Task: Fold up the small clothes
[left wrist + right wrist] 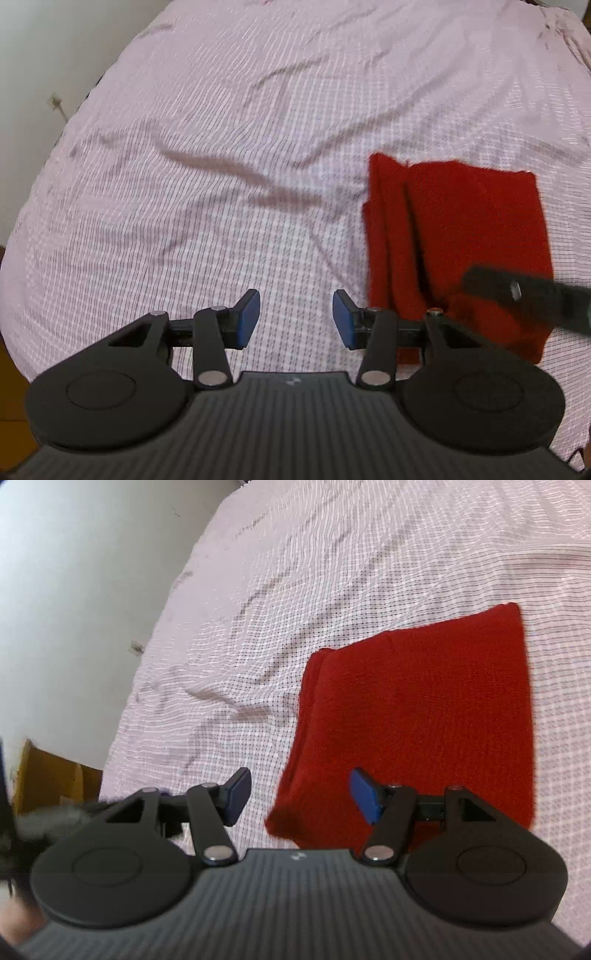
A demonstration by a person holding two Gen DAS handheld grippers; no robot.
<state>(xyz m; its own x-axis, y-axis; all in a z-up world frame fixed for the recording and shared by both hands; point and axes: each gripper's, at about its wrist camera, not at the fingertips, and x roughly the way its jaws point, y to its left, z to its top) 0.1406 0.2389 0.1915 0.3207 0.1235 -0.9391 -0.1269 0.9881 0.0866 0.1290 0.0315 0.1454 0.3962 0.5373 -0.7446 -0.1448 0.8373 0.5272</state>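
Both hand-held grippers, left [296,319] and right [300,797], hung half-open and empty above the pink checked bed [221,147], where the folded red knitted cloth [417,716] lay right; likely finished, needing only withdrawal.

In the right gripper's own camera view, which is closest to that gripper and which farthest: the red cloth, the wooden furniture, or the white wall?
From the right gripper, jaws open:
1. Red cloth: directly below and ahead, its near corner under the fingers.
2. Wooden furniture: low at the left, beside the bed.
3. White wall: upper left, beyond the checked bedsheet.
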